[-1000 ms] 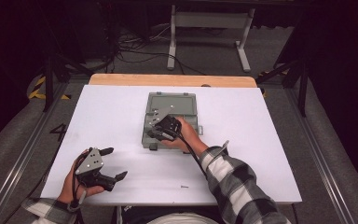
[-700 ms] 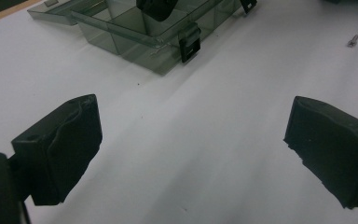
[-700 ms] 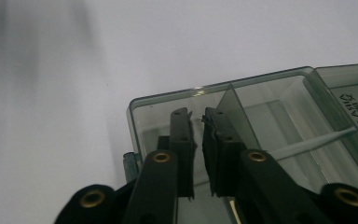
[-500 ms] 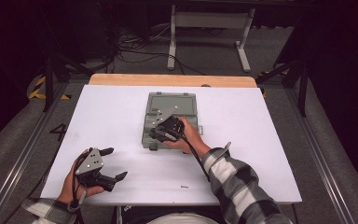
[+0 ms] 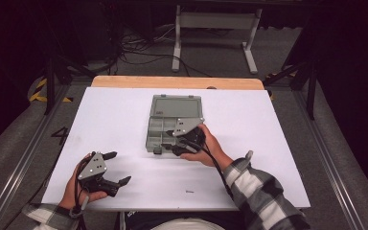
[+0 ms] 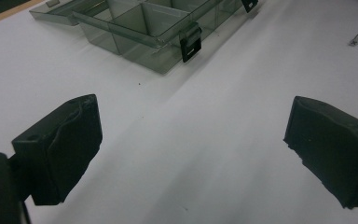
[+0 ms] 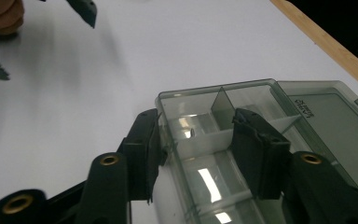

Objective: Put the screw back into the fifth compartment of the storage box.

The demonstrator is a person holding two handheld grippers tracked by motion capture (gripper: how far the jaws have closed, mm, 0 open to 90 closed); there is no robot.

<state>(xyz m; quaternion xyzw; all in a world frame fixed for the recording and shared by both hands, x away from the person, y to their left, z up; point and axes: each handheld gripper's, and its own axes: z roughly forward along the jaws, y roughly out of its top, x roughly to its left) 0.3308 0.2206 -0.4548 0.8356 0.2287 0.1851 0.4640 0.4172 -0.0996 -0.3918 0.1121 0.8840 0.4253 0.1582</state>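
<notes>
A smoky clear compartment box lies open at the table's middle, its lid folded flat on the far side. My right gripper hovers over the box's near part. In the right gripper view its jaws stand apart astride a corner of the box, one jaw outside the wall and one inside a compartment. A tiny screw lies in the compartment between them. My left gripper rests near the front left of the table, open and holding nothing.
The box has a black latch on its front wall. A small loose screw lies on the white tabletop. A wooden strip runs along the far edge, with dark floor, cables and a stand behind it.
My right gripper has shifted slightly toward the box's near side. The left hand and gripper stay where they were.
</notes>
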